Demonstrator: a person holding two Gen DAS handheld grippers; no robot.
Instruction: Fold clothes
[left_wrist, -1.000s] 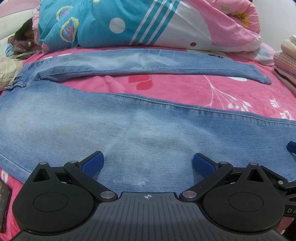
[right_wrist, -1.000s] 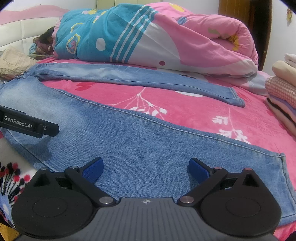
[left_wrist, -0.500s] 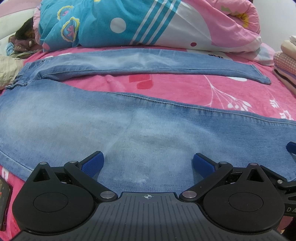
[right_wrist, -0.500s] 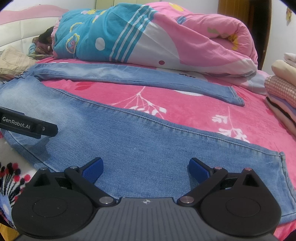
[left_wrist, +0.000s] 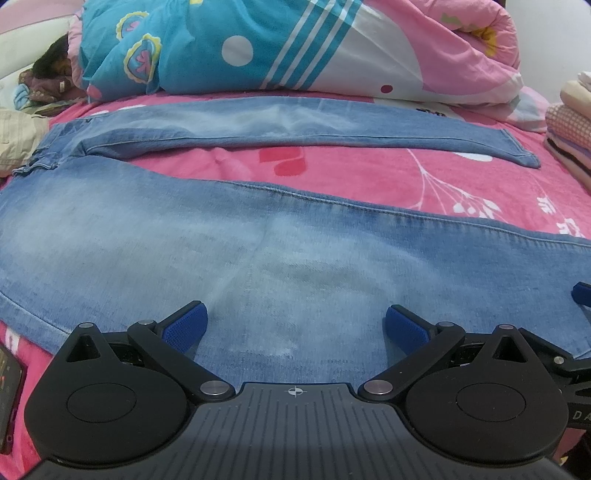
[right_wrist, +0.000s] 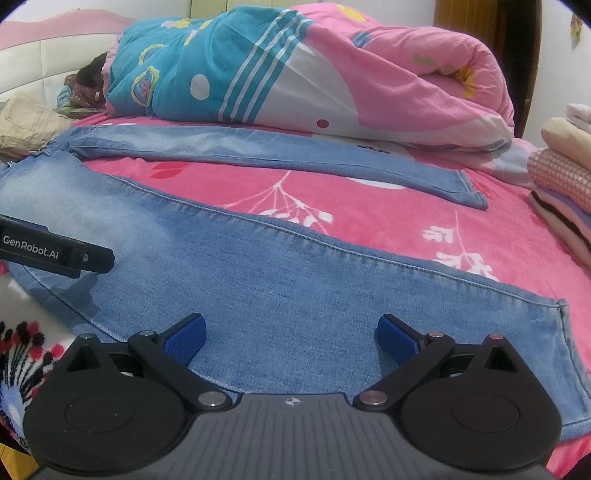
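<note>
Jeans (left_wrist: 155, 236) spread flat on pink bedspread (left_wrist: 369, 173), legs splayed in a V, waist at far left, hems to the right. Denim light blue, faded almost white over thigh and knee, darker toward hems; seams stitched along leg edges. Near leg (right_wrist: 295, 280) running left to right across foreground, hem at near right edge of bed. Far leg (right_wrist: 258, 155) lying narrower, hem ending near right, just short of rolled quilt (right_wrist: 314, 74).

Left gripper (left_wrist: 293, 325) low over knee area of near leg, blue pads (left_wrist: 184, 325) spread wide, nothing between them. Right gripper (right_wrist: 290, 332) over lower part of same leg, pads (right_wrist: 395, 338) likewise wide apart, empty. Contact with denim: cannot tell.

Stack of folded clothes (right_wrist: 561, 192) at far right. Beige garment (right_wrist: 26, 125) at far left beside waist.
</note>
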